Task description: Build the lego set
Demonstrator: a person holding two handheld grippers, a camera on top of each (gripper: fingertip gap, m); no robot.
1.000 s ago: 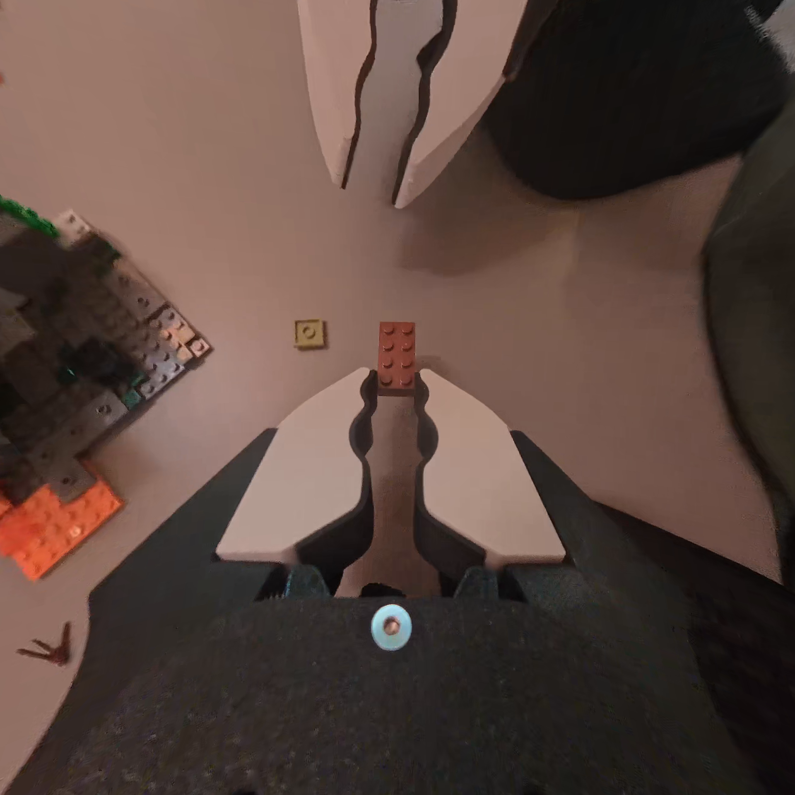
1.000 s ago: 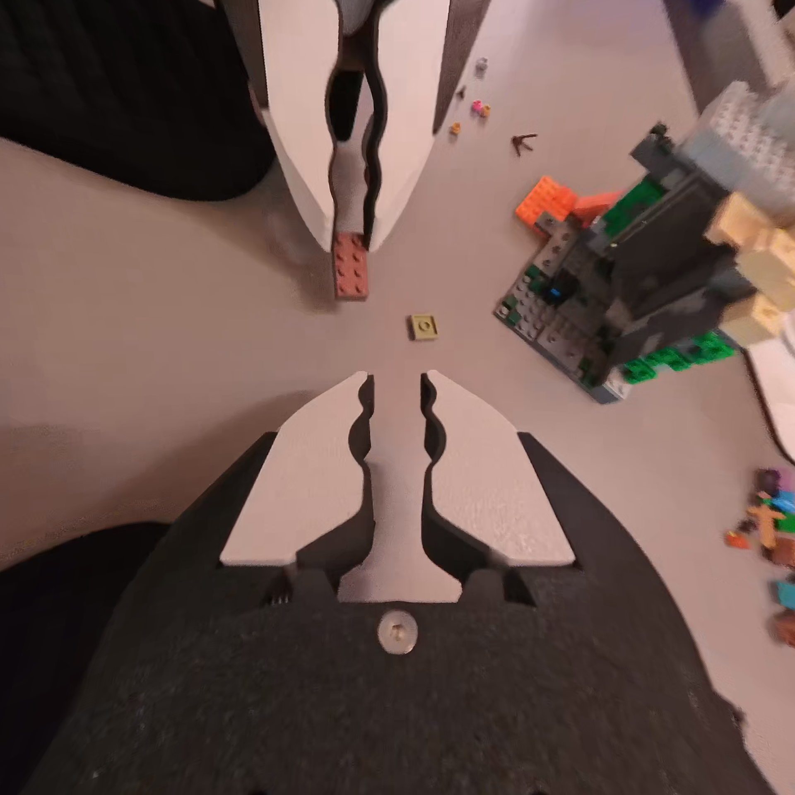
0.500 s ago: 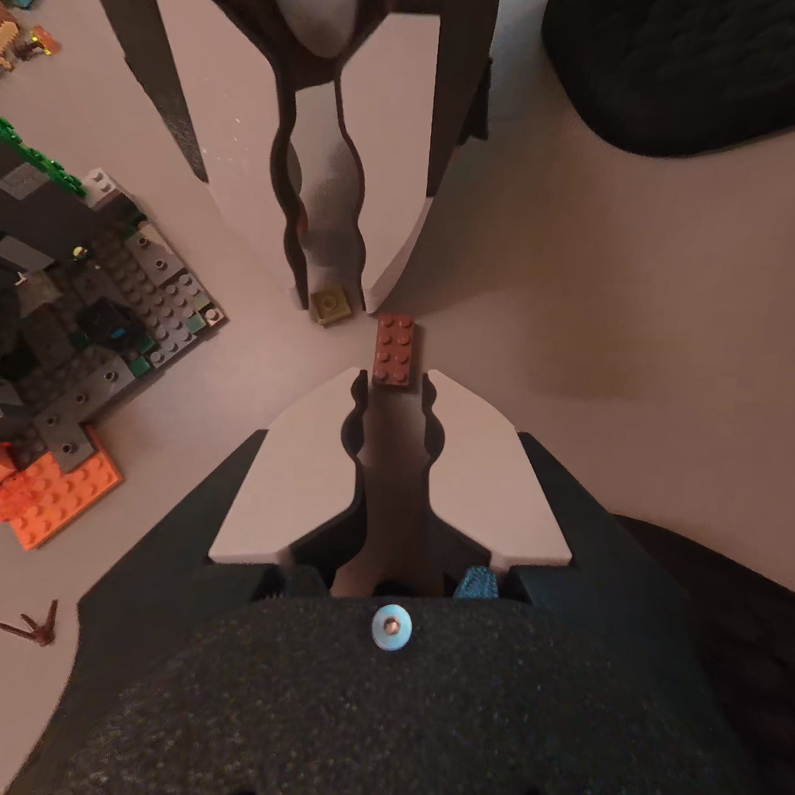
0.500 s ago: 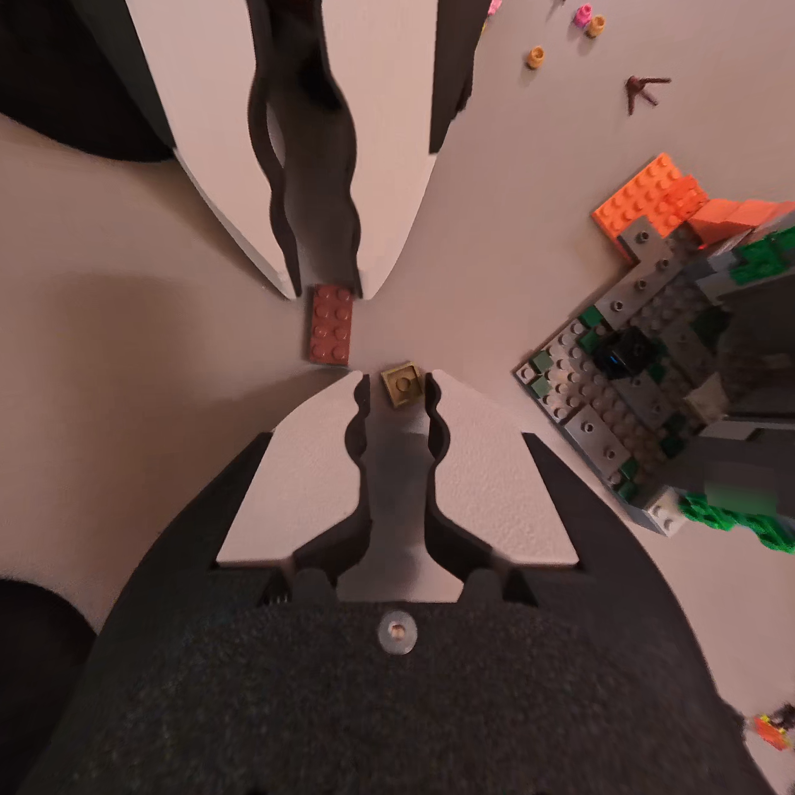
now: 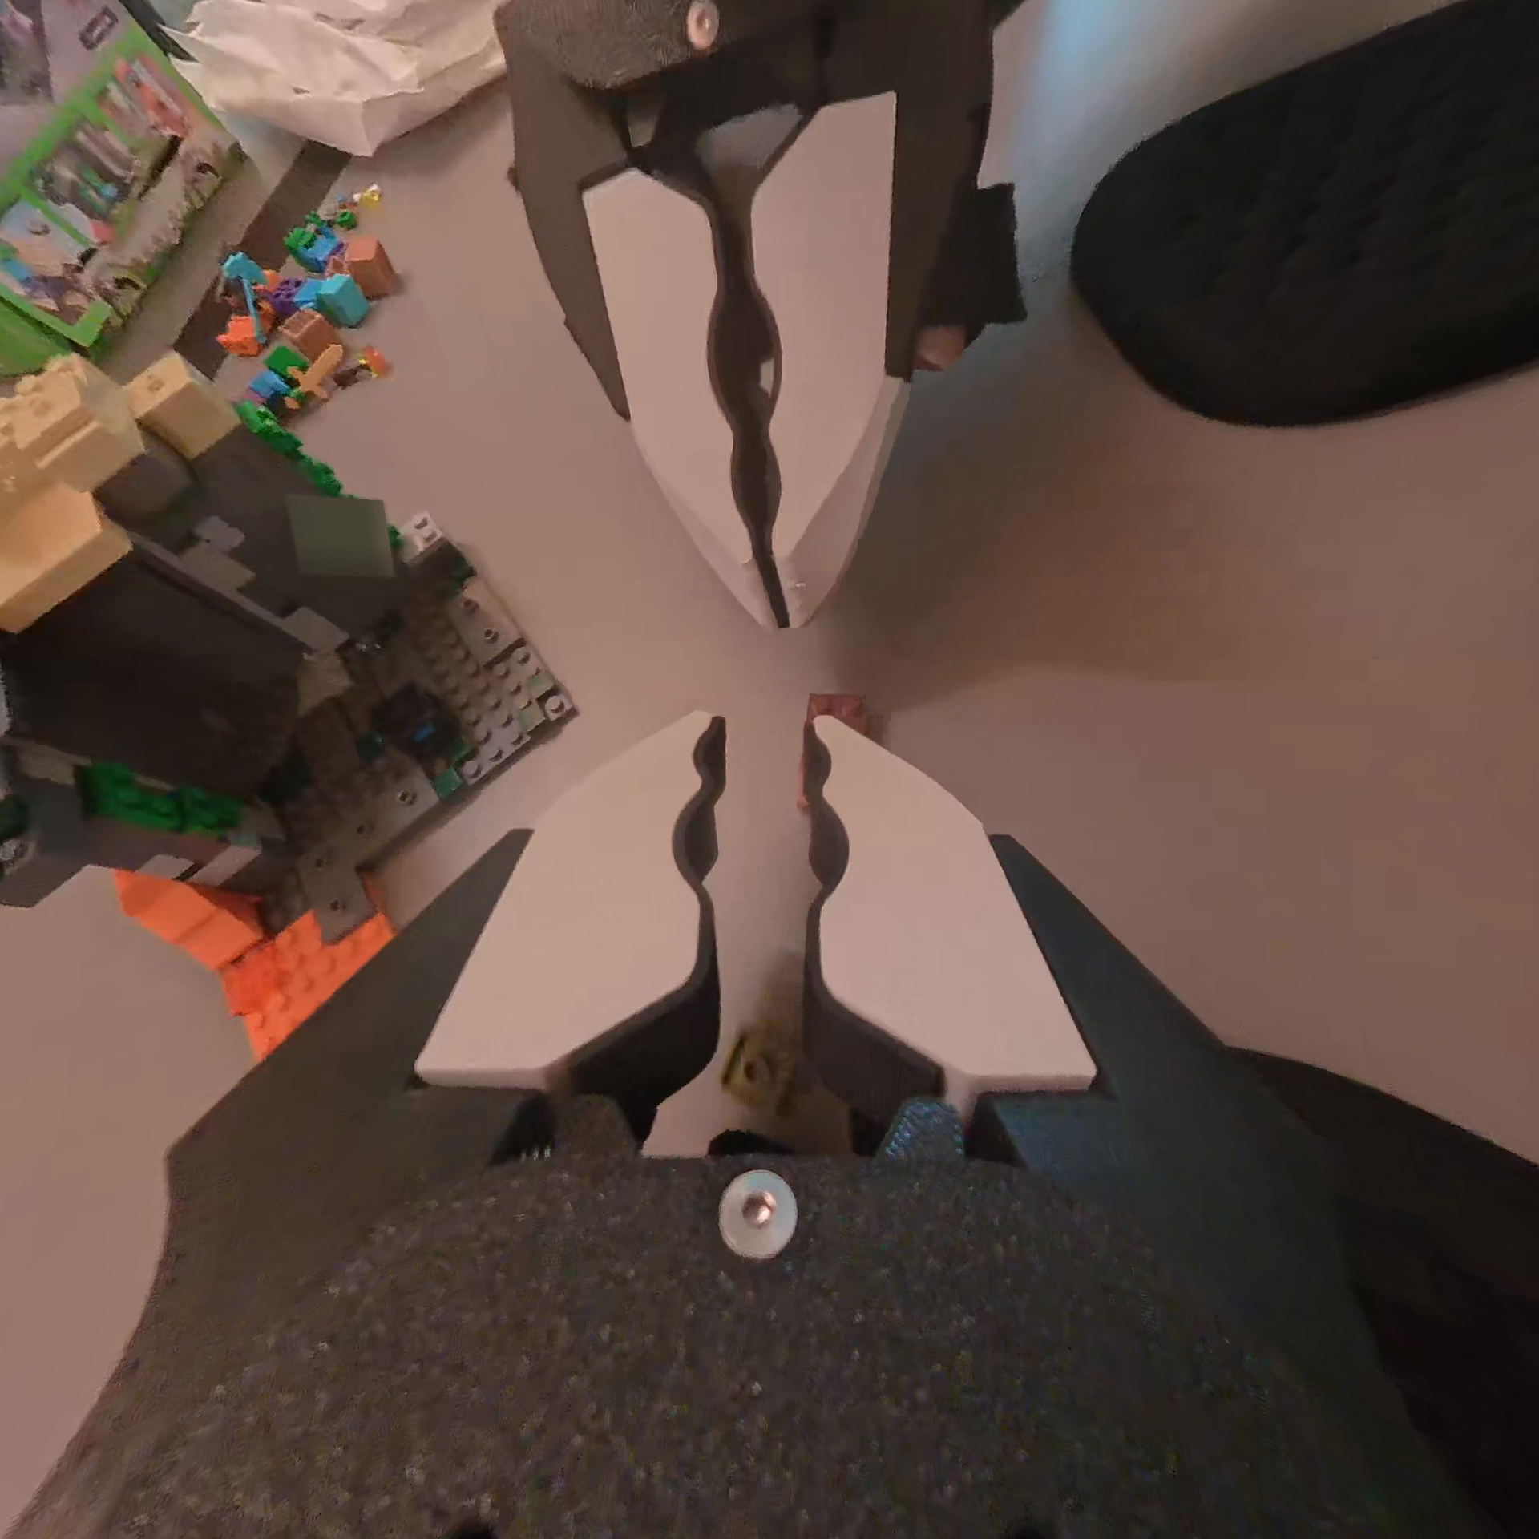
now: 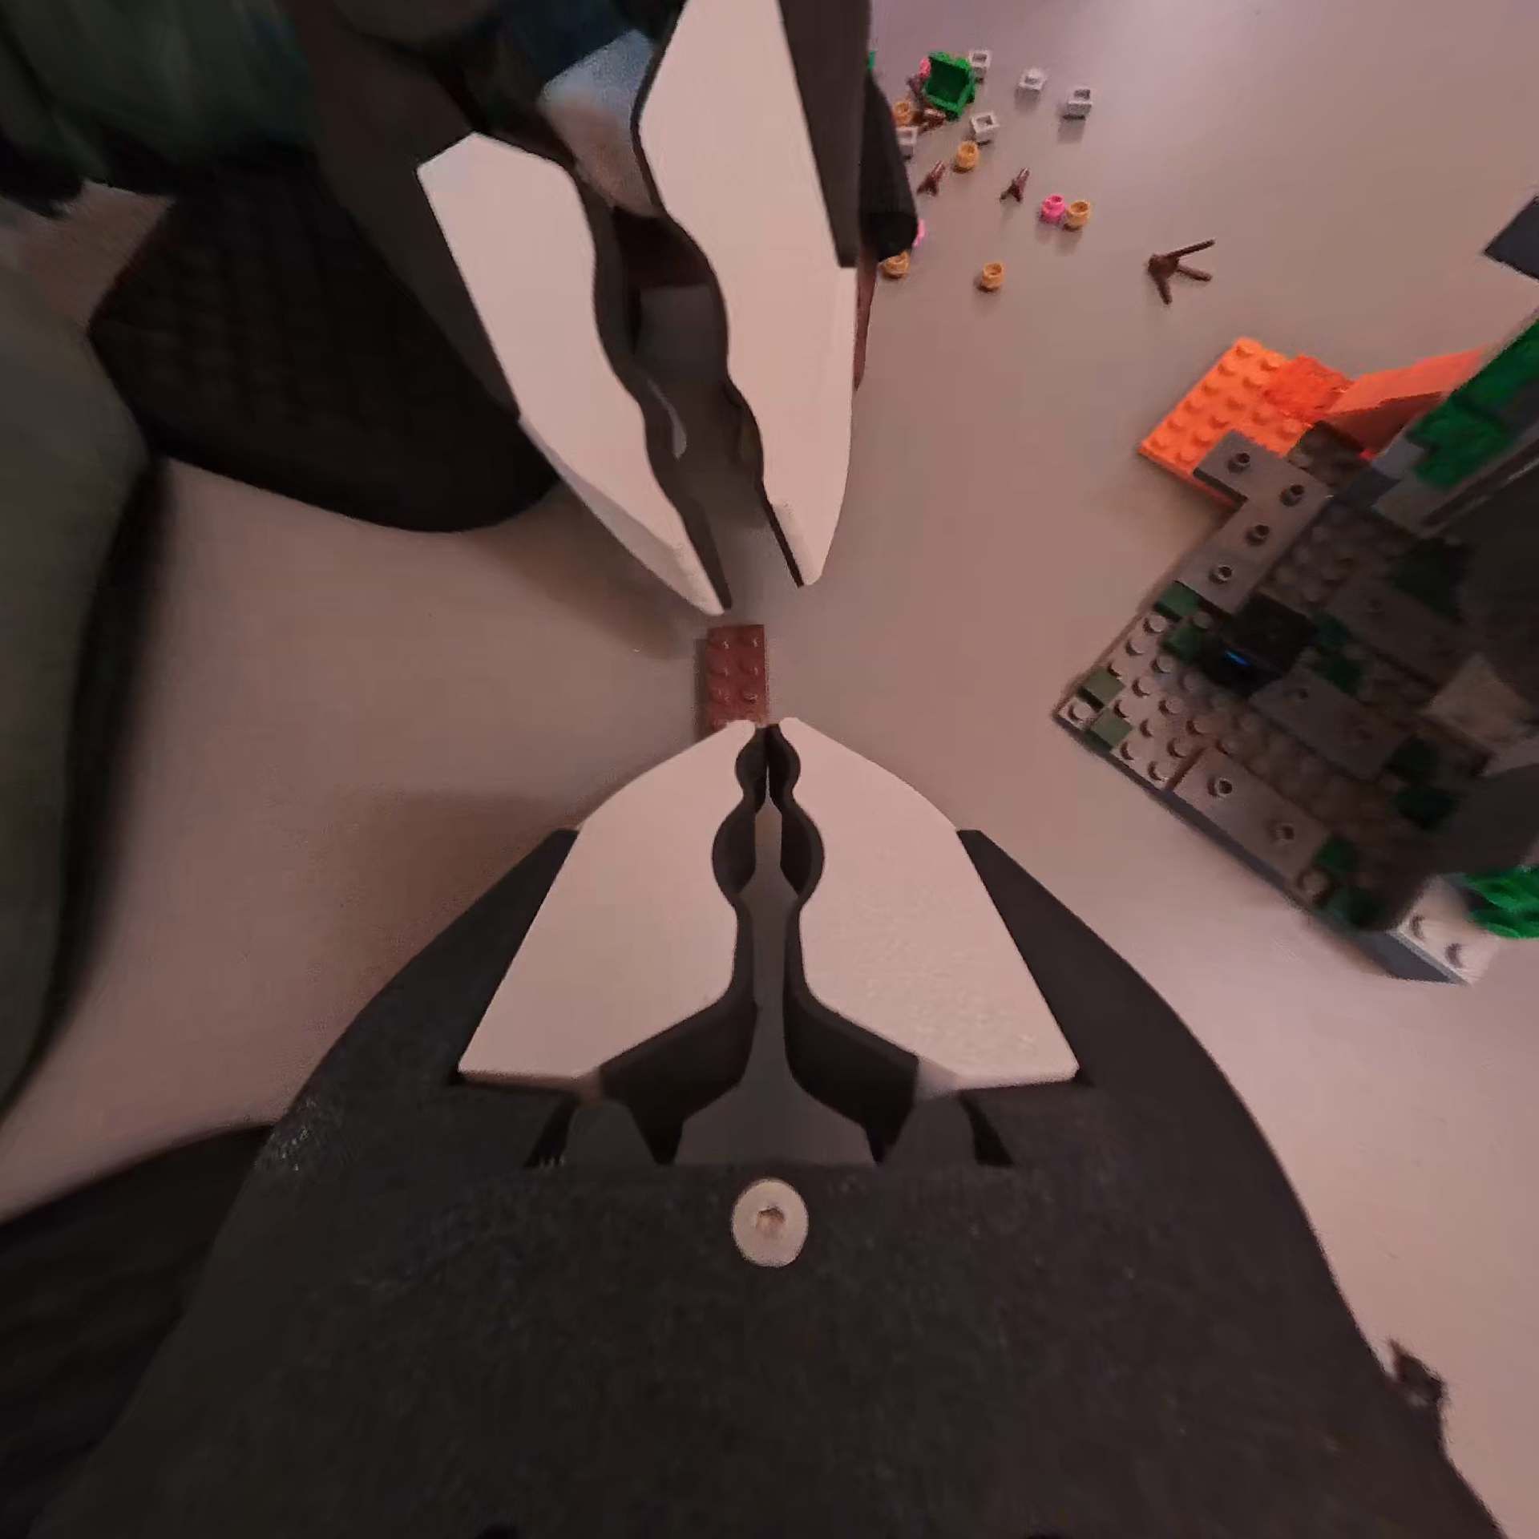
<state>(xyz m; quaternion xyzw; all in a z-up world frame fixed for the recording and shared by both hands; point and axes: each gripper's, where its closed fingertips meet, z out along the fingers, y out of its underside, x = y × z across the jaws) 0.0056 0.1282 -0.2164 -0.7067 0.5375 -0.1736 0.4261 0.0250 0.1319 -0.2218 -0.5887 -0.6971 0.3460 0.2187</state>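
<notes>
A brown 2x4 plate lies flat on the pale table between the two facing grippers. My right gripper is shut, its tips at the plate's near end with nothing visible between them. It also shows in the left wrist view. My left gripper is open; its right finger hides most of the plate. In the right wrist view the left gripper sits just past the plate's far end. A blurred olive tile shows through the gap near the base of the left fingers. I cannot tell if it is resting or moving.
The grey, black and green lego build with an orange plate stands beside the grippers. Loose small pieces, the set box and a black cushion lie farther off. Both grippers' tips are close together, under 4 cm apart.
My right gripper has shut. The olive tile that sat between its tips now shows under my left gripper. The left gripper shifted left, so the brown plate is by its right fingertip.
</notes>
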